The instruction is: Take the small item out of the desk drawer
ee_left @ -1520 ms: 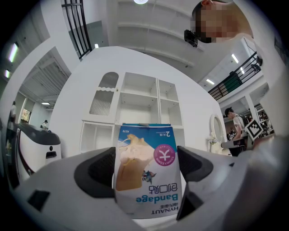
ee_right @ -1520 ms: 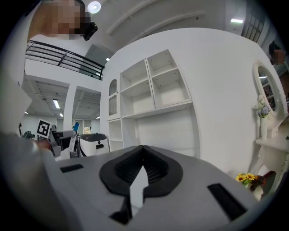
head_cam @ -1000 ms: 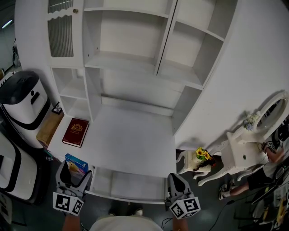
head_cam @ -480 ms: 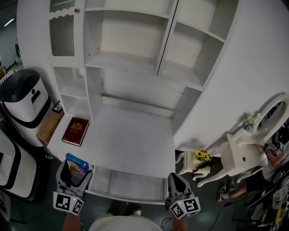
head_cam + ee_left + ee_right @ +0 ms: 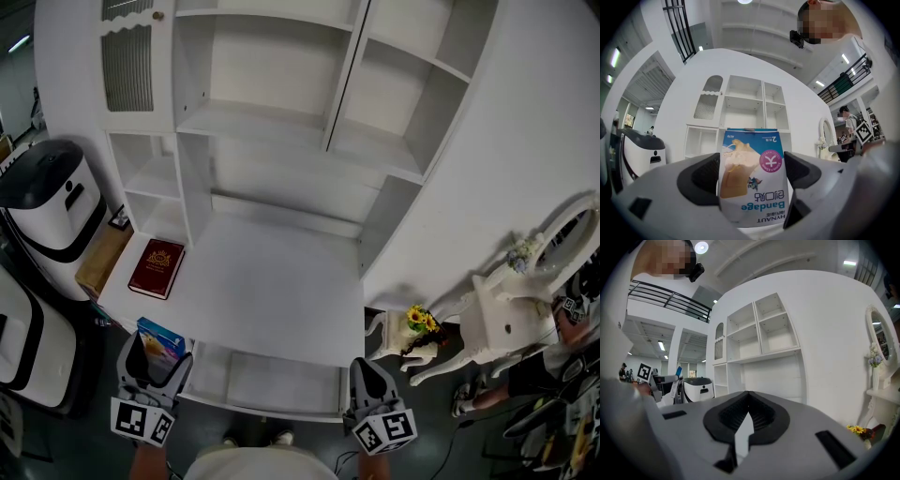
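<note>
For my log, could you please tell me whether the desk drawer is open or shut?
Open: the drawer stands pulled out below the desk, its inside showing.

Blue-and-white bandage packet, print upside down, clamped between fingers, beside the open drawer.

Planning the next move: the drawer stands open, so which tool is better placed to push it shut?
Probably right: the right tool is shut and empty at the front of the drawer; the left tool grips the bandage packet.
</note>
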{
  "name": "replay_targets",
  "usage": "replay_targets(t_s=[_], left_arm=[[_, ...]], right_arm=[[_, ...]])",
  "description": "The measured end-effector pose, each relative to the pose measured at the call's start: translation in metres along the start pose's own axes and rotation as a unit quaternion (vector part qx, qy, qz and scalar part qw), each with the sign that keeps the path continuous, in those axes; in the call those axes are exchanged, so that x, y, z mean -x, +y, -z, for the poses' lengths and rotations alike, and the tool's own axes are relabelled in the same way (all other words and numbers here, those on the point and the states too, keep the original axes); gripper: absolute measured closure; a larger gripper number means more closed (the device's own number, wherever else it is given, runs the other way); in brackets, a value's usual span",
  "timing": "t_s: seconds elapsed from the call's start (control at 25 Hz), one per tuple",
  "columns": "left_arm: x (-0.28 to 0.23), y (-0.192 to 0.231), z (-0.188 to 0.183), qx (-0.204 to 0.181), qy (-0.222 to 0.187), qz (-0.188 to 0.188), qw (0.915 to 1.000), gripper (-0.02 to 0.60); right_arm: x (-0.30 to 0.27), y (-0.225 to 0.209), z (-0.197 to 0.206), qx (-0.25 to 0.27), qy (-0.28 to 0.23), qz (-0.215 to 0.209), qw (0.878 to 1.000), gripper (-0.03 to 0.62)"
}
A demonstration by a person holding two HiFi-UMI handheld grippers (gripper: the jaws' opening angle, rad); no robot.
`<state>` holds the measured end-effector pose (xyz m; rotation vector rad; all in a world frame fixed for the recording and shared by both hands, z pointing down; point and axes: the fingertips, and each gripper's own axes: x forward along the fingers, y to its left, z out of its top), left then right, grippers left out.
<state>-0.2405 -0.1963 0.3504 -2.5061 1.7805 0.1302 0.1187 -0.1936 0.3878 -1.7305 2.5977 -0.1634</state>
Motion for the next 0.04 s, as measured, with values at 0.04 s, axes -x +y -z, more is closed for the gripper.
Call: replay_targets(t_s=[0.04], left_arm=[[0.0000, 0.0000, 0.0005, 0.000, 0.001, 0.000, 1.0000, 0.149]], right_arm=[[-0.0003, 0.0002, -0.0004, 0.000, 0.000, 0.000, 1.000, 0.585]])
